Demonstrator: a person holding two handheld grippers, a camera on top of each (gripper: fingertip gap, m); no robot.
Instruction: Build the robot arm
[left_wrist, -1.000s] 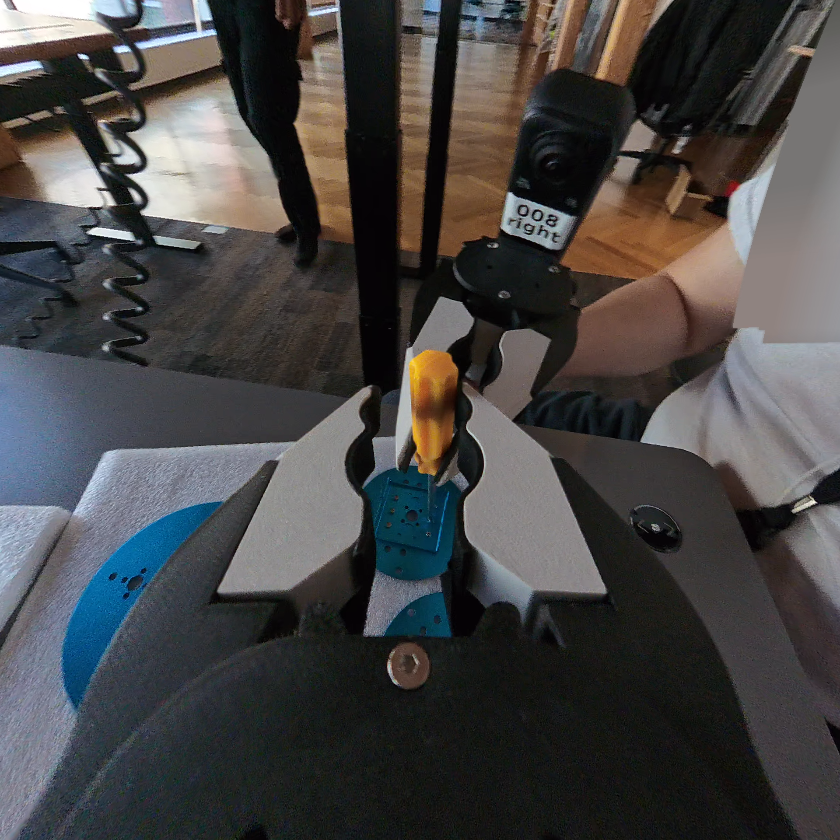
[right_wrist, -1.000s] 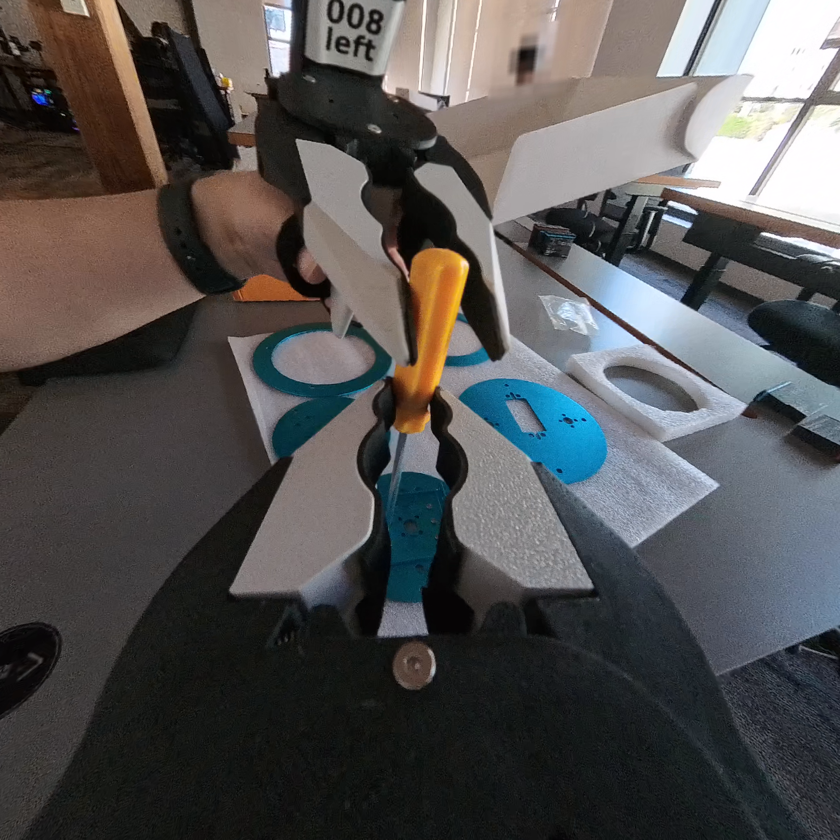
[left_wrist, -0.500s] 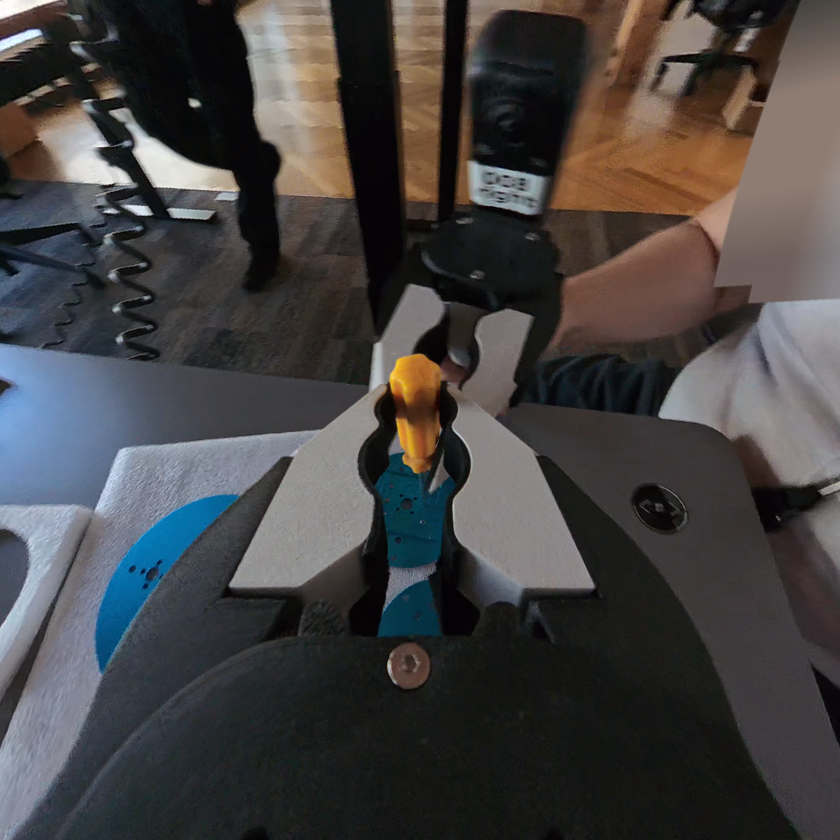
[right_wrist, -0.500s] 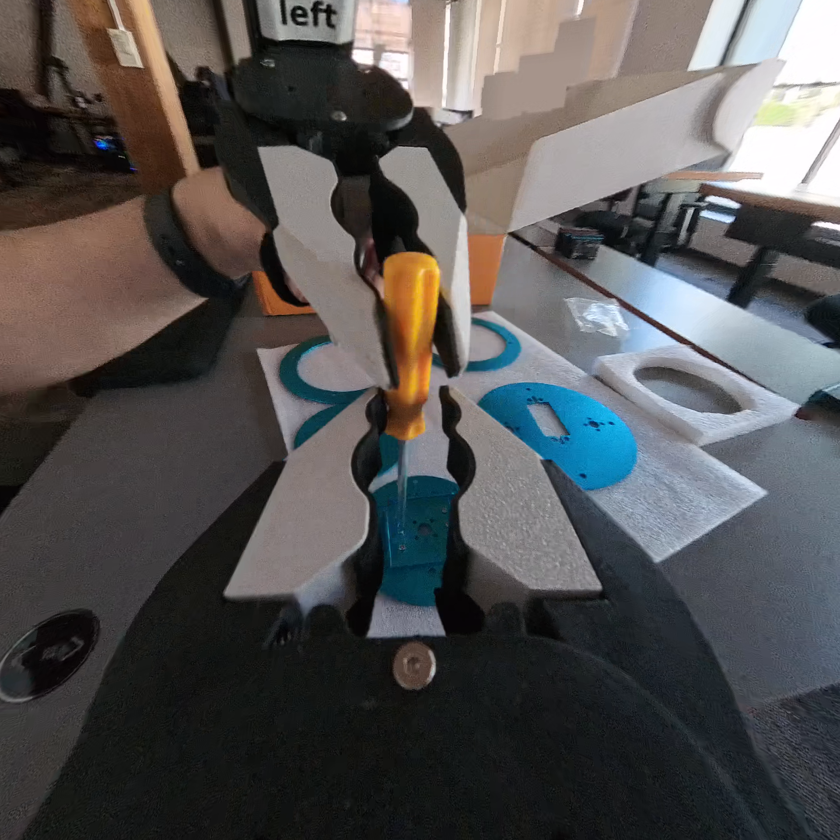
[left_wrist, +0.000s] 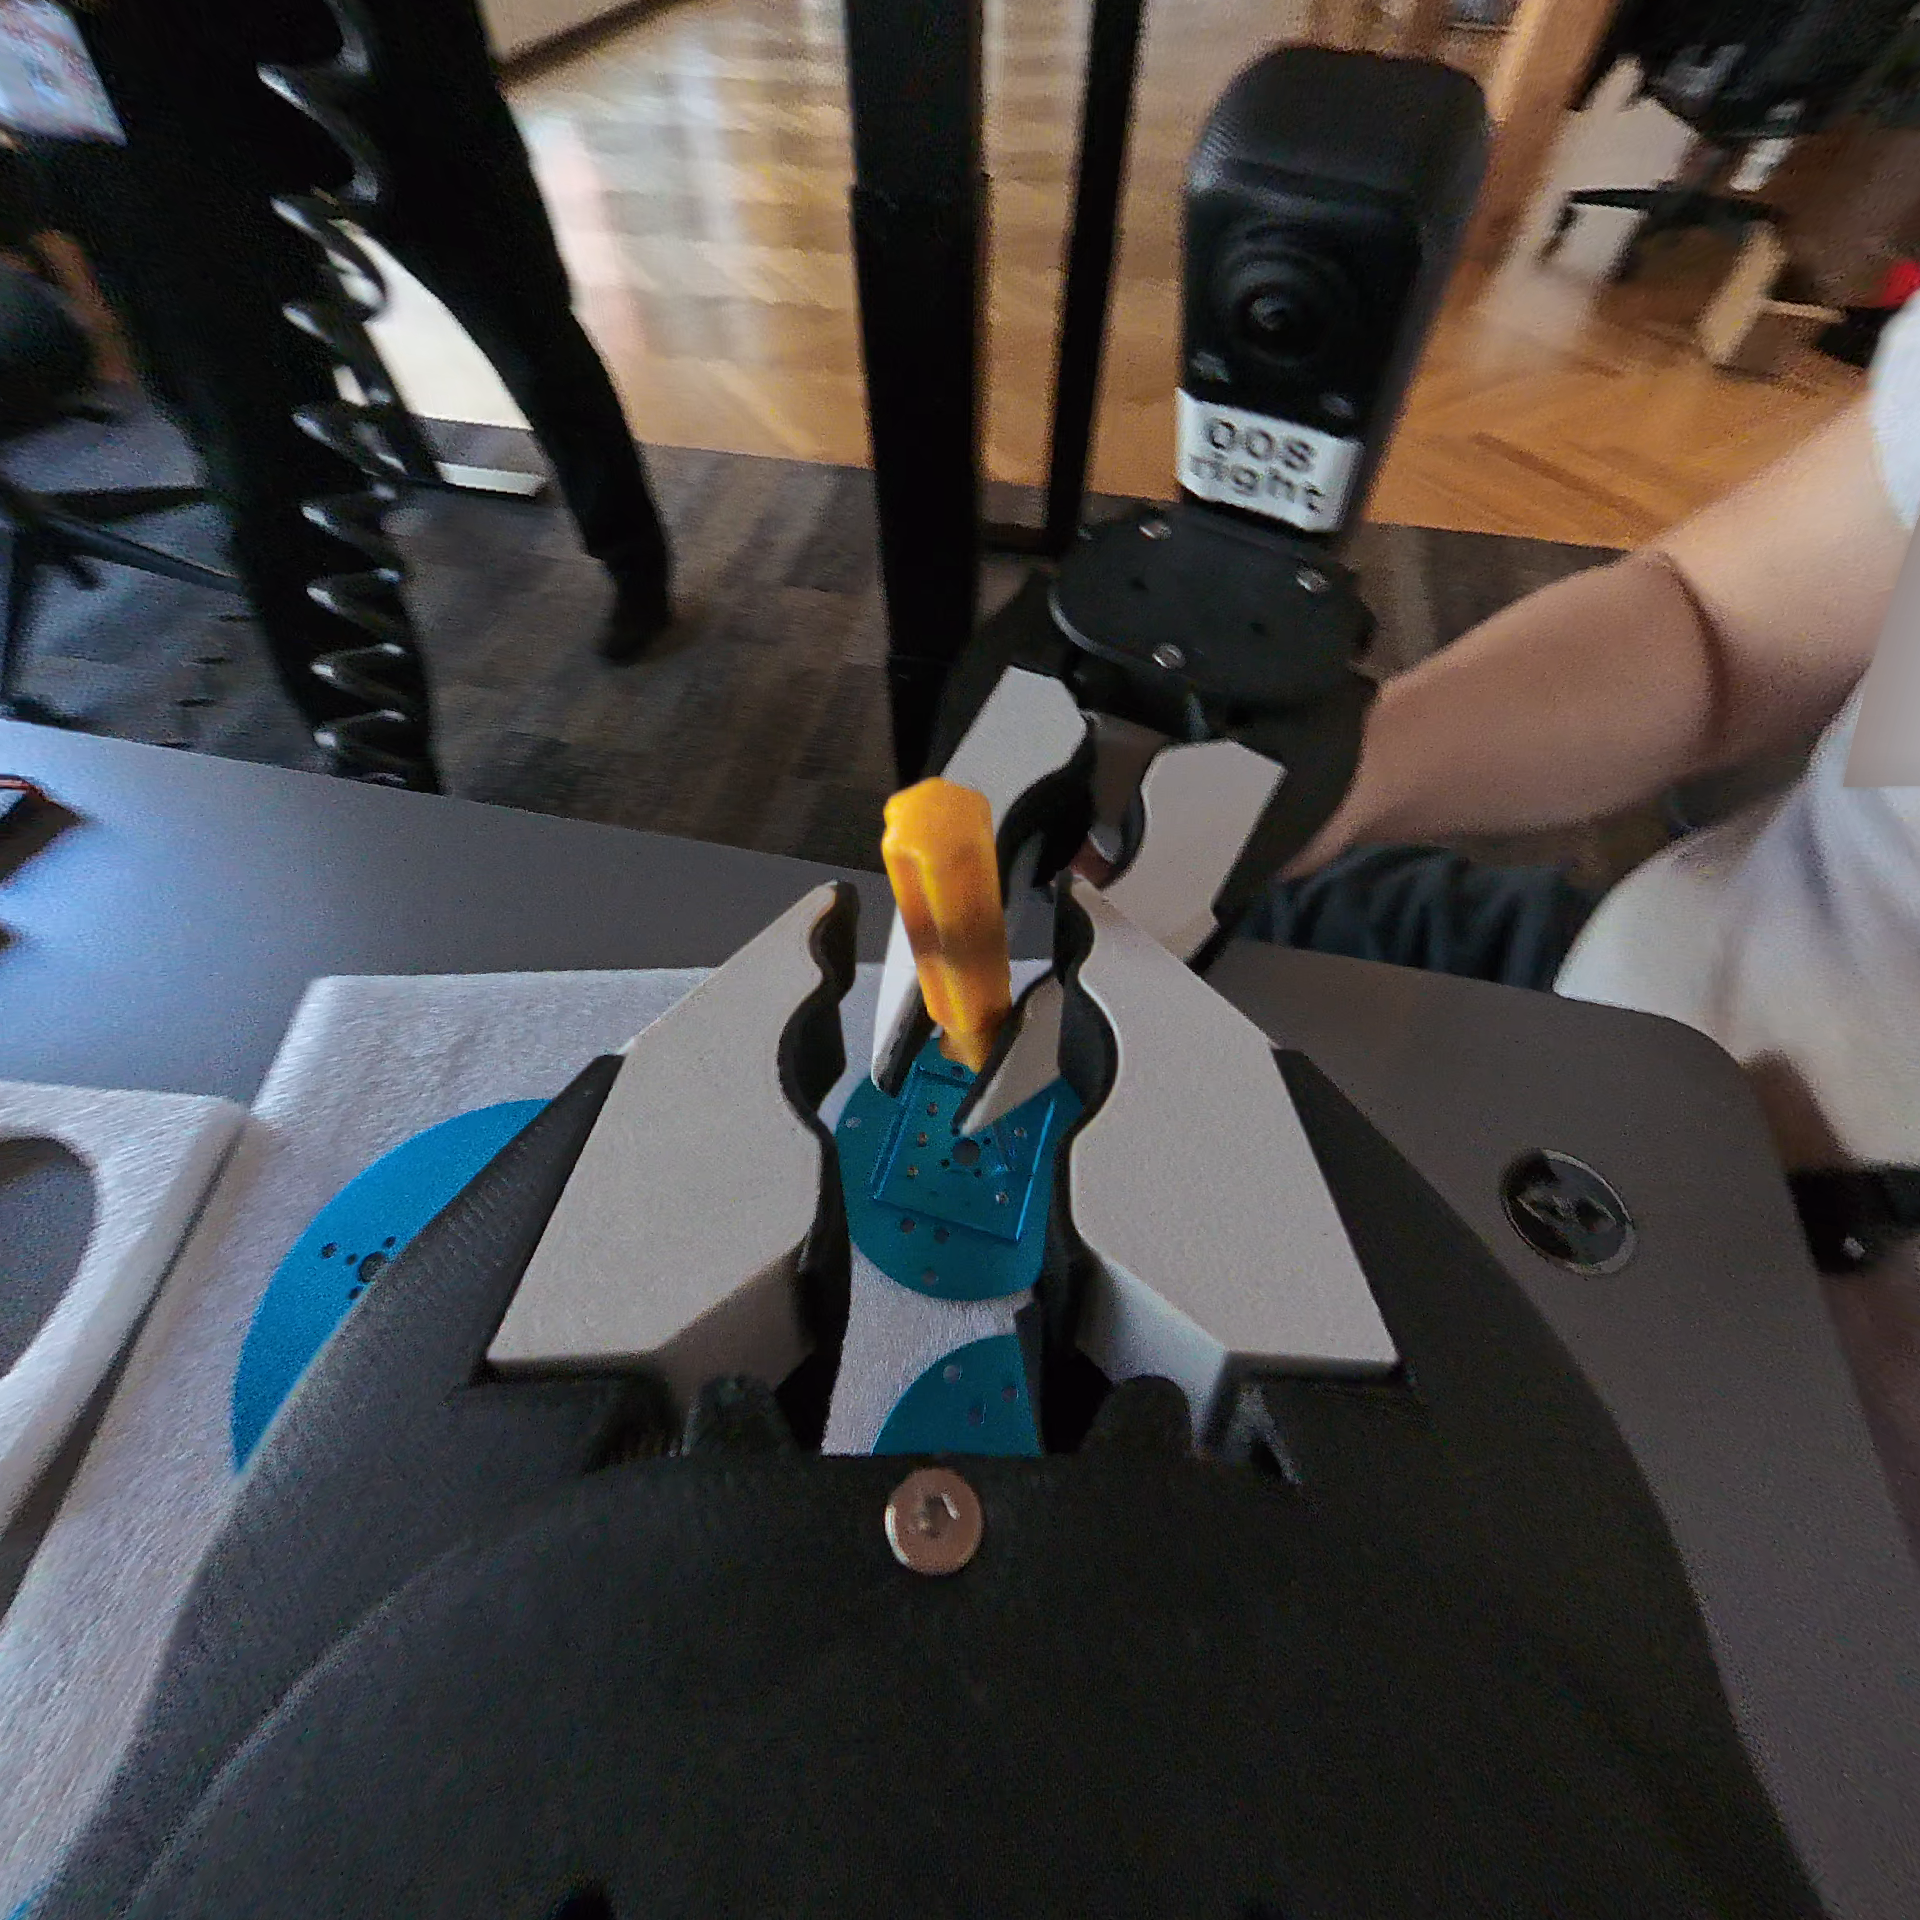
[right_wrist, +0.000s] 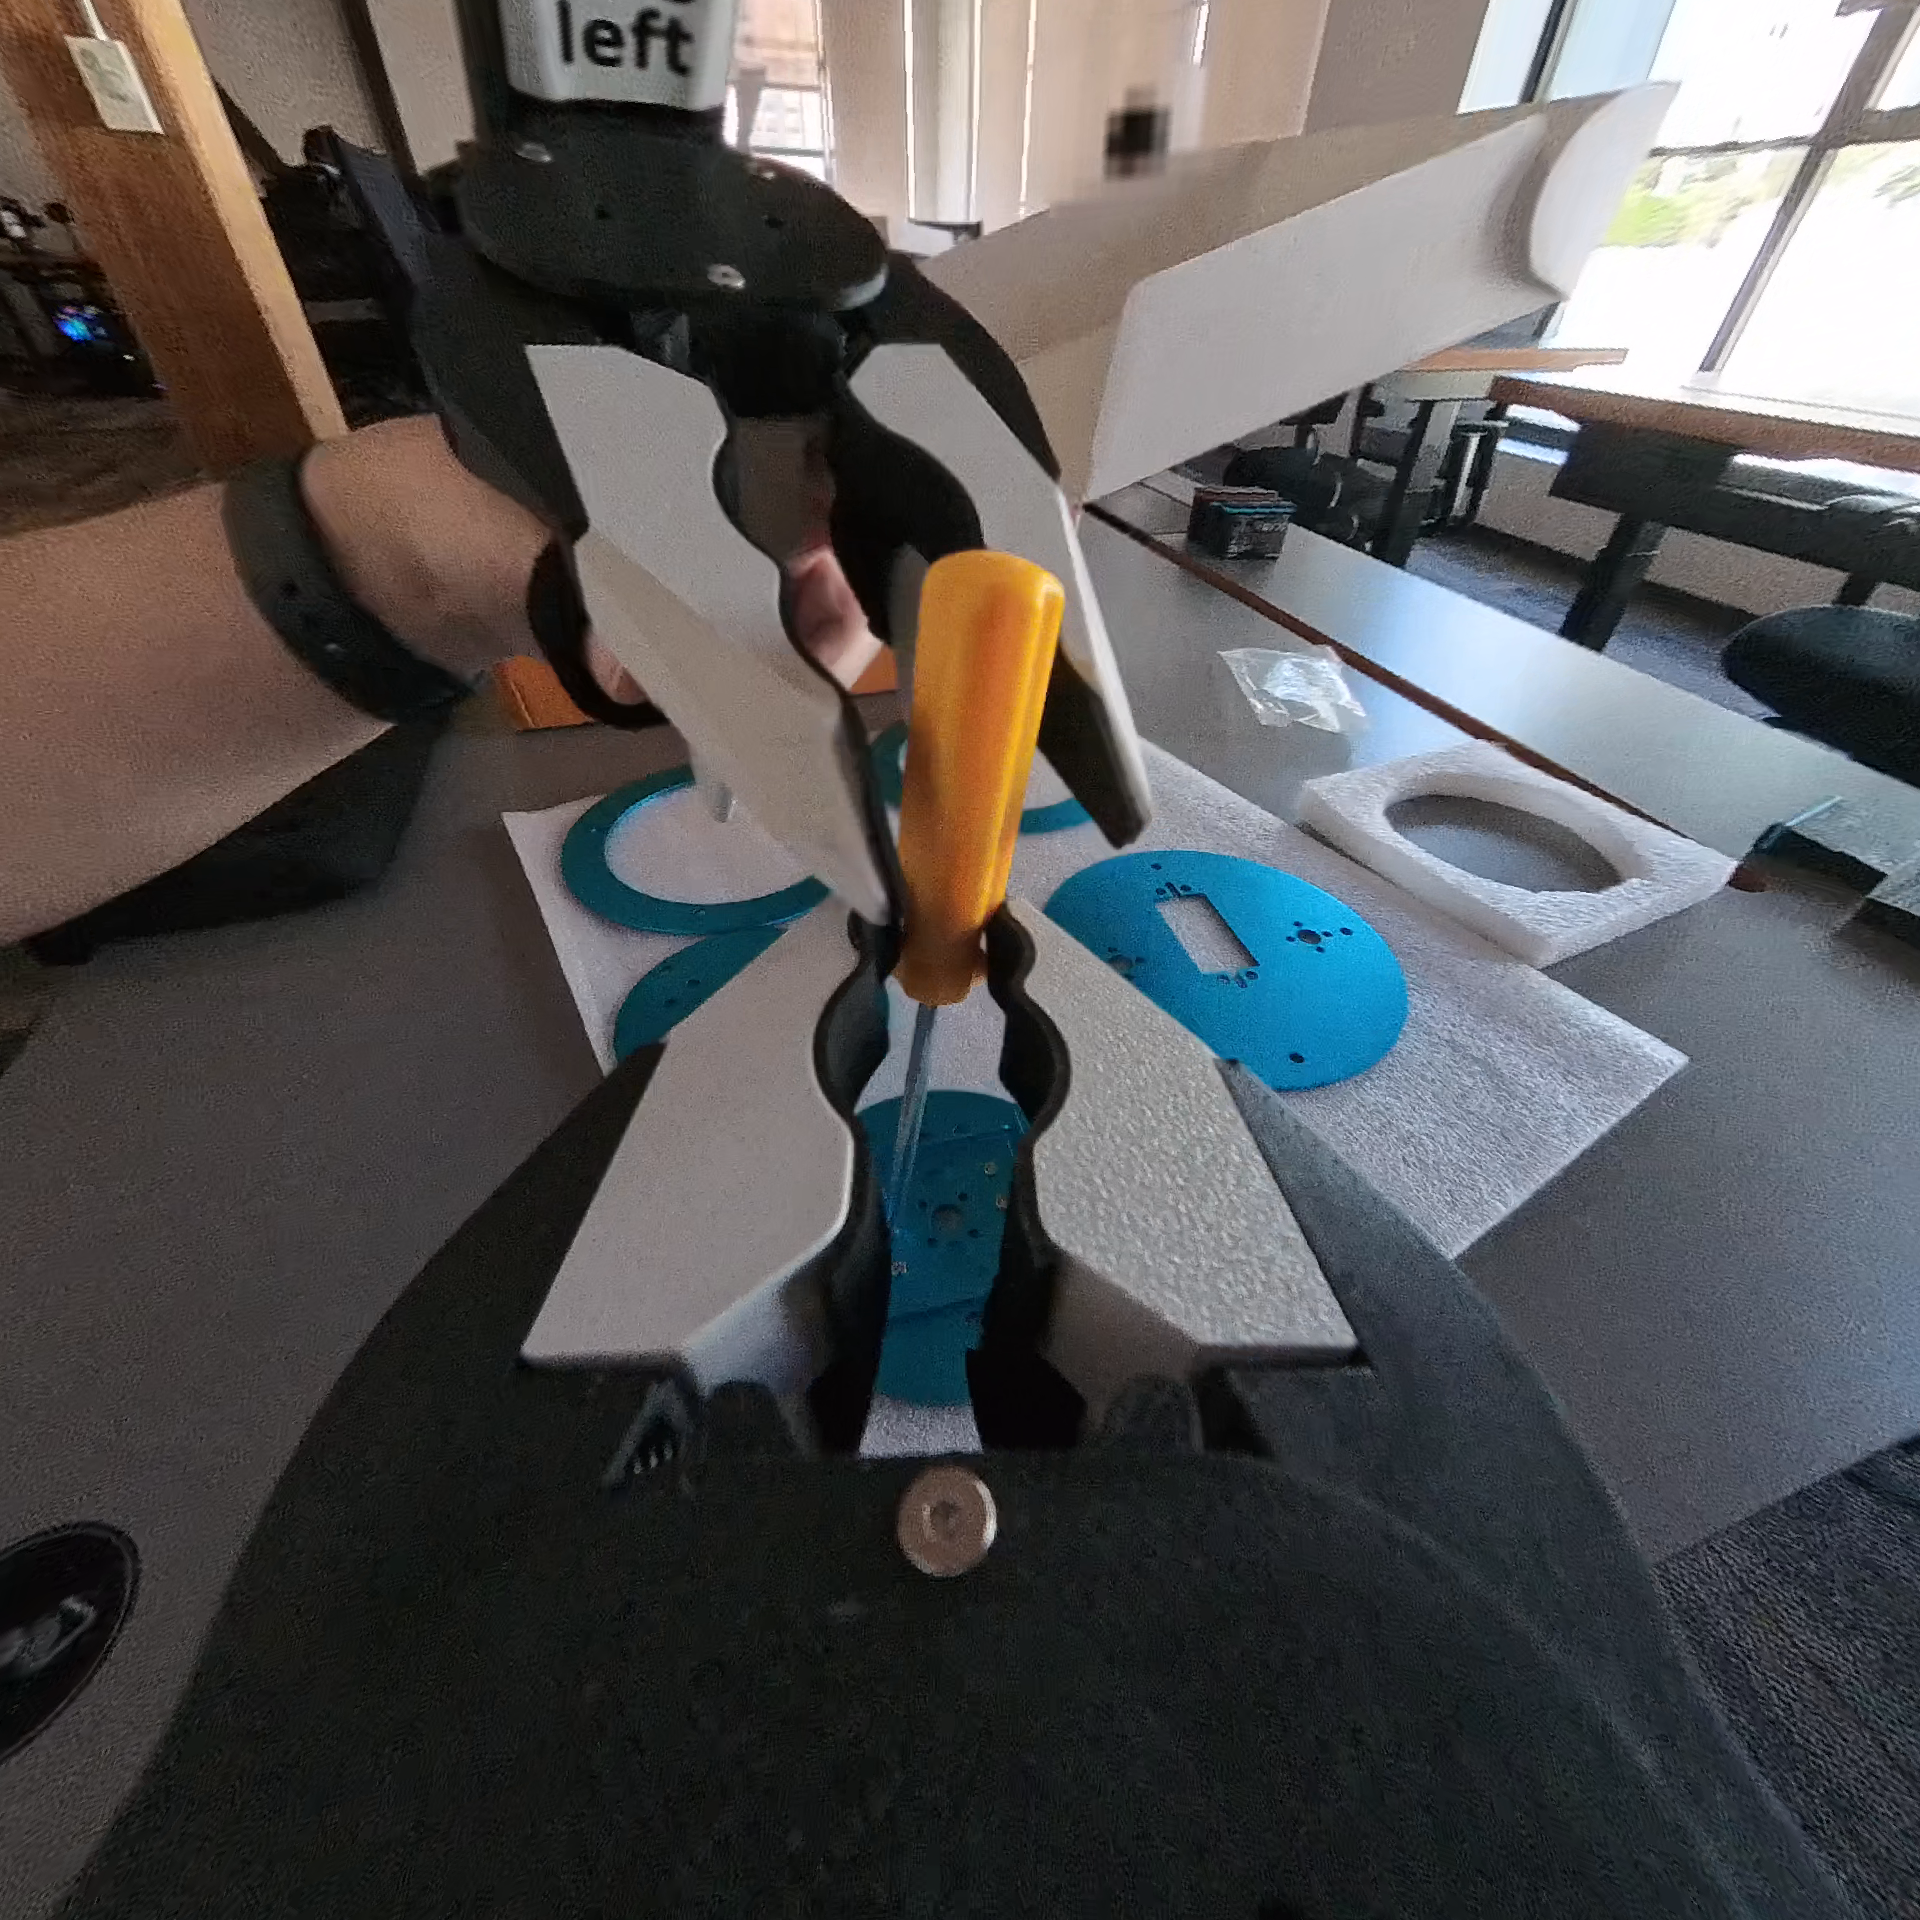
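Note:
My right gripper (right_wrist: 940, 935) is shut on the lower end of an orange-handled screwdriver (right_wrist: 977, 748) and holds it nearly upright. The thin blade points down onto a small blue square plate (right_wrist: 945, 1216) lying on a blue disc (left_wrist: 935, 1273) on white foam. My left gripper (left_wrist: 956, 909) is open, with its fingers on either side of the upper handle (left_wrist: 940, 894). In the right wrist view the left gripper (right_wrist: 997, 868) comes in from above. In the left wrist view the right gripper (left_wrist: 935, 1091) faces me.
A white foam sheet (right_wrist: 1455, 1122) on the grey table carries a blue disc with a rectangular cutout (right_wrist: 1299, 987) and blue rings (right_wrist: 623, 894). A foam frame (right_wrist: 1351, 821) and a plastic bag (right_wrist: 1288, 686) lie right. A person's legs (left_wrist: 499, 312) and a black post (left_wrist: 914, 364) stand beyond. The gap from one gripper's tips to the other's is roughly 5 cm.
My left gripper's fingers narrowed around the handle half a second ago and have spread again. The screwdriver stays in the right gripper over the blue plate and leans slightly more.

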